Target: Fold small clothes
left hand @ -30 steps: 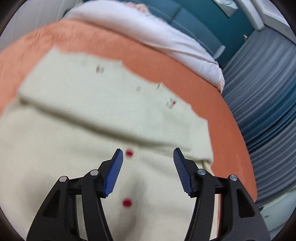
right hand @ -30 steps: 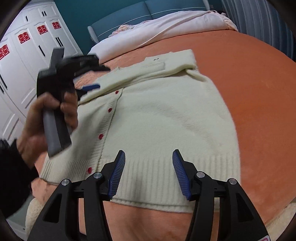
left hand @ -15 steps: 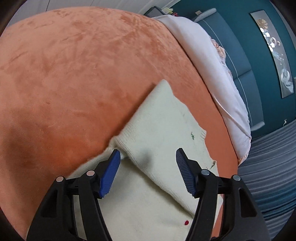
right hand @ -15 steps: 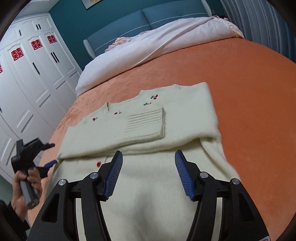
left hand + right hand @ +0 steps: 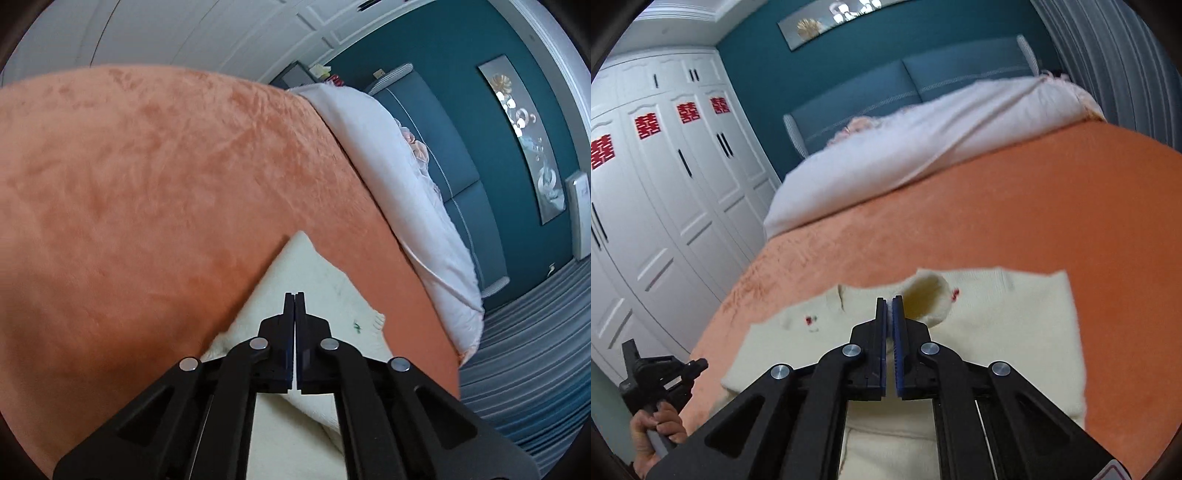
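Cream knit cardigan (image 5: 993, 332) lies flat on orange bedspread (image 5: 1034, 206), neckline toward white duvet (image 5: 923, 147). Right gripper (image 5: 889, 301) clenched at collar; fabric between pads not discernible. Left gripper (image 5: 294, 295) clenched over cardigan's left corner; grasp uncertain.

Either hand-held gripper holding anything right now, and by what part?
Both jaws are closed over the cream knit cardigan. The right hand-held gripper appears to pinch its neckline edge; whether the left hand-held gripper has fabric cannot be told.
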